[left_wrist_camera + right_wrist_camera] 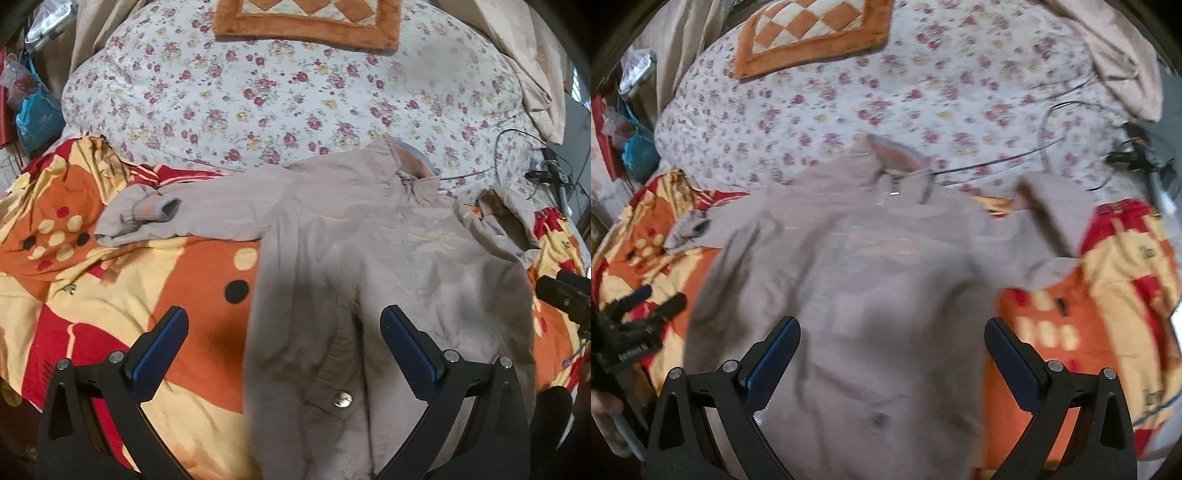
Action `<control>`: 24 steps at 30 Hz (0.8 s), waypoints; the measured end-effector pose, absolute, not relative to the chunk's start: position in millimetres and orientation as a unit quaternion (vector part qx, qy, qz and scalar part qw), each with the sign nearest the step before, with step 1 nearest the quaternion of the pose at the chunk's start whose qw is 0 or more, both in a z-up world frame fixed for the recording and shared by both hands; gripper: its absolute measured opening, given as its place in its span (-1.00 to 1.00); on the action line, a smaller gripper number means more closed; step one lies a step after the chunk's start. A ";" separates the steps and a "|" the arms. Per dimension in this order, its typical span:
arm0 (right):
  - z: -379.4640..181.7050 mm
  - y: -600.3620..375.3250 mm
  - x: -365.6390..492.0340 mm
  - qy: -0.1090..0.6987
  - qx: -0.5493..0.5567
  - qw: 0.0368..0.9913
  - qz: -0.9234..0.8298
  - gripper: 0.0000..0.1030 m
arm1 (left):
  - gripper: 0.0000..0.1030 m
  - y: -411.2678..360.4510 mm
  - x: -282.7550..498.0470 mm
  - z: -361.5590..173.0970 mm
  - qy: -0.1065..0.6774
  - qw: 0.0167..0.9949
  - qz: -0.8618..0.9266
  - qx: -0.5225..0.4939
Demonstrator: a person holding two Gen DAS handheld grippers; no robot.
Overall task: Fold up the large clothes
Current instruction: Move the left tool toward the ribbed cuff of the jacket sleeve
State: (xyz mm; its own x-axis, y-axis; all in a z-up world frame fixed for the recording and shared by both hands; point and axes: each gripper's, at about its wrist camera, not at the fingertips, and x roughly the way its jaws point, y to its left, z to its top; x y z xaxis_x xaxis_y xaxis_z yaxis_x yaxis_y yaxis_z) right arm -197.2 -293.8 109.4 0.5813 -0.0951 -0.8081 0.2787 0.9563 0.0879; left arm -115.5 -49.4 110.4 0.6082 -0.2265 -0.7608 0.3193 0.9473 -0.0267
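Note:
A beige jacket point(369, 251) lies spread front-up on an orange, red and yellow bedspread point(110, 288), collar away from me. Its left sleeve point(147, 214) lies bent out to the left, its right sleeve point(509, 210) folds up at the right. My left gripper point(284, 325) is open and empty above the jacket's left hem, near a snap button point(343, 399). In the blurred right wrist view, the jacket point(868, 277) fills the middle. My right gripper point(892, 336) is open and empty over its lower part. The left gripper point(639, 314) shows at the left edge.
A floral sheet point(277, 92) covers the far bed, with an orange checkered cushion point(306, 18) at the back. Black cables point(535, 155) lie at the right. Bags point(33, 110) hang at the far left. The right gripper's tip point(565, 295) shows at the right edge.

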 end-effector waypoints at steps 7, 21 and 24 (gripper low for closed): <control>97.9 -271.0 -161.2 0.439 0.132 0.886 -0.077 0.95 | 1.00 -45.0 -104.1 109.8 0.407 0.902 -0.134 0.058; 80.9 -255.9 -141.8 0.434 0.085 0.892 -0.095 0.95 | 1.00 -42.8 -87.3 101.1 0.408 0.903 -0.125 0.045; 78.3 -254.2 -139.4 0.434 0.080 0.892 -0.095 0.95 | 1.00 -43.6 -85.7 99.6 0.407 0.904 -0.122 0.047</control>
